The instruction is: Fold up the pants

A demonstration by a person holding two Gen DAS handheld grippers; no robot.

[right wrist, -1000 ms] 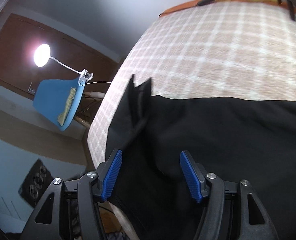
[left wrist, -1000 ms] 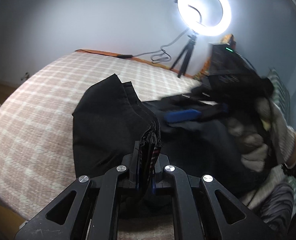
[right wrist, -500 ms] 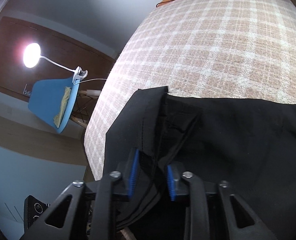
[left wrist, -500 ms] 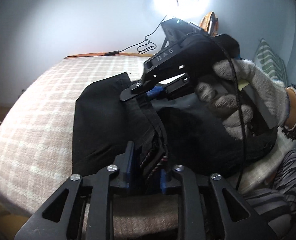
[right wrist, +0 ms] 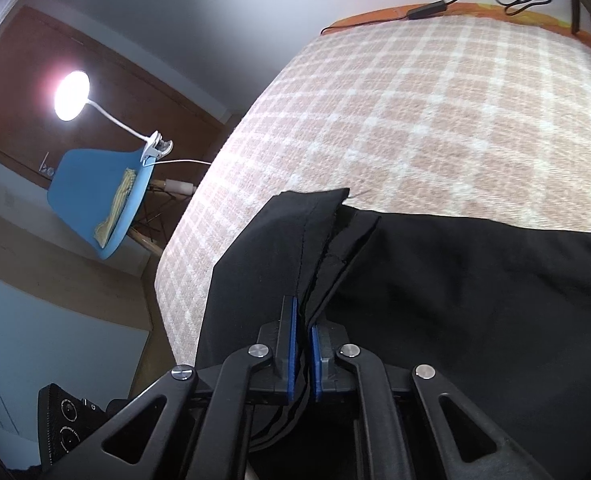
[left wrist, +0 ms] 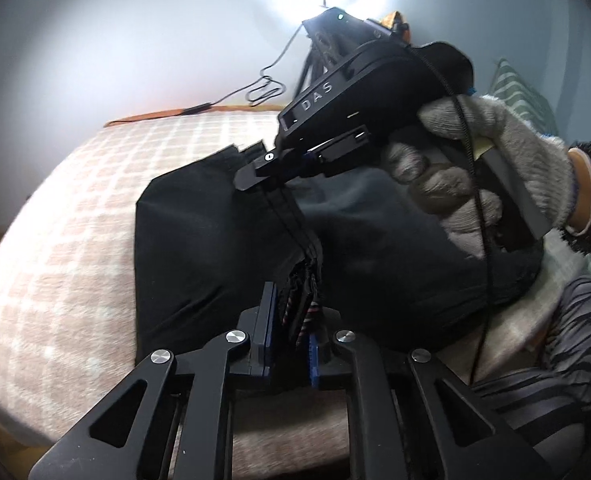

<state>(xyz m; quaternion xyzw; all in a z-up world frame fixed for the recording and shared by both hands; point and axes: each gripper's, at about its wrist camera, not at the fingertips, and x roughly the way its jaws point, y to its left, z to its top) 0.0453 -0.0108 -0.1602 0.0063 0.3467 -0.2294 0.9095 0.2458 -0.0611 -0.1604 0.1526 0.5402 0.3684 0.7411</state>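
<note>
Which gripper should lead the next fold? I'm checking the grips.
Neither clearly: left gripper and right gripper, whose jaws just closed, both pinch the black pants; probably move together.

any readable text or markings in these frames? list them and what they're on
"DAS": raised letters on the black body of the right hand-held gripper, seen from the left wrist view.
Markings beside the dials of the black device at the lower left of the right wrist view: too small to read.
Nothing else legible.

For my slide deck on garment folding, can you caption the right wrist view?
Right gripper shut on the bunched edge of black pants lying on a checked bedspread.
</note>
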